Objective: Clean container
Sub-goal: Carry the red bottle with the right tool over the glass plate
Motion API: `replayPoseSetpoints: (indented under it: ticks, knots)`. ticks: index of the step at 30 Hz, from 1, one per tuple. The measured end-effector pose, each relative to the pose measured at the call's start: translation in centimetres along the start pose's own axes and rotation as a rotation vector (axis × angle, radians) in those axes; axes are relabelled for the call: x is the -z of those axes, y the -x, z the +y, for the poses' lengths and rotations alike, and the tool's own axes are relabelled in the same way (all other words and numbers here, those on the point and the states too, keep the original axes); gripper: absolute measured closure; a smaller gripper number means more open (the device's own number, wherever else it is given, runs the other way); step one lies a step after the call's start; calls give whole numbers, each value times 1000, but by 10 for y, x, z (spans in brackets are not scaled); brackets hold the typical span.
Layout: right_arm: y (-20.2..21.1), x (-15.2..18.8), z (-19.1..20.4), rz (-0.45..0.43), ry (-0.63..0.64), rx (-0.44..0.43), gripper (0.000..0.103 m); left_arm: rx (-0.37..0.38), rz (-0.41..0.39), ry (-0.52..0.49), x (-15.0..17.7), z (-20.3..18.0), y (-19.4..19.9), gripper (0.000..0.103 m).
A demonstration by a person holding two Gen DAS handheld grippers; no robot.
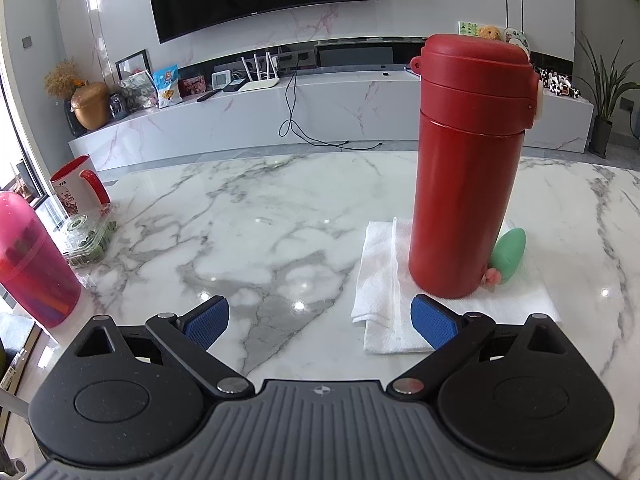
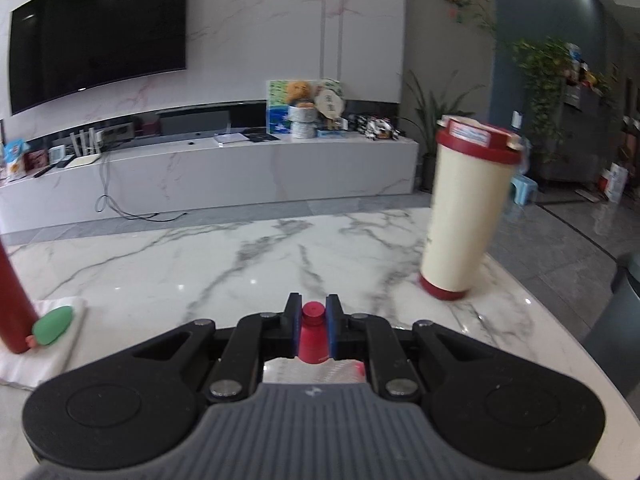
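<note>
A tall red flask (image 1: 468,184) with its lid closed stands upright on a folded white paper towel (image 1: 380,280), right of centre on the marble table (image 1: 240,220). A green egg-shaped object (image 1: 508,254) lies behind its base. My left gripper (image 1: 320,320) is open just short of the towel, with nothing between its blue pads (image 1: 434,322). My right gripper (image 2: 314,322) is shut on a small red cylindrical piece (image 2: 313,338); what hangs below it is hidden. In the right wrist view the flask (image 2: 12,304) sits at the far left with the green object (image 2: 54,324).
A cream tumbler (image 2: 468,208) with red lid and base stands ahead to the right near the table's edge. At the left stand a pink translucent container (image 1: 28,256), a red-and-white mug (image 1: 76,188) and a clear plastic box (image 1: 88,236). A TV console (image 1: 320,100) lies beyond the table.
</note>
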State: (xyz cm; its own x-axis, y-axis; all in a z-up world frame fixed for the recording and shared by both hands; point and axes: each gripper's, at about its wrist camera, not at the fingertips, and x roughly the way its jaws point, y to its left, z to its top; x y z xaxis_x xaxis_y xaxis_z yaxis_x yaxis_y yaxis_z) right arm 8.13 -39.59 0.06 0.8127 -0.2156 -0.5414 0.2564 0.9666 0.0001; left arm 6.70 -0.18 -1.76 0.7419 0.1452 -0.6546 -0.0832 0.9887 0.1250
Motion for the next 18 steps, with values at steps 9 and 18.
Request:
replayPoseSetpoints:
  ticks: [9,18]
  knots:
    - [-10,12,-21,65,-37,48,89,7,6,-7,1,-2,0,4]
    - [-16,16,-22,90,-56,43,89,13,10,-8,2,-3,1,4]
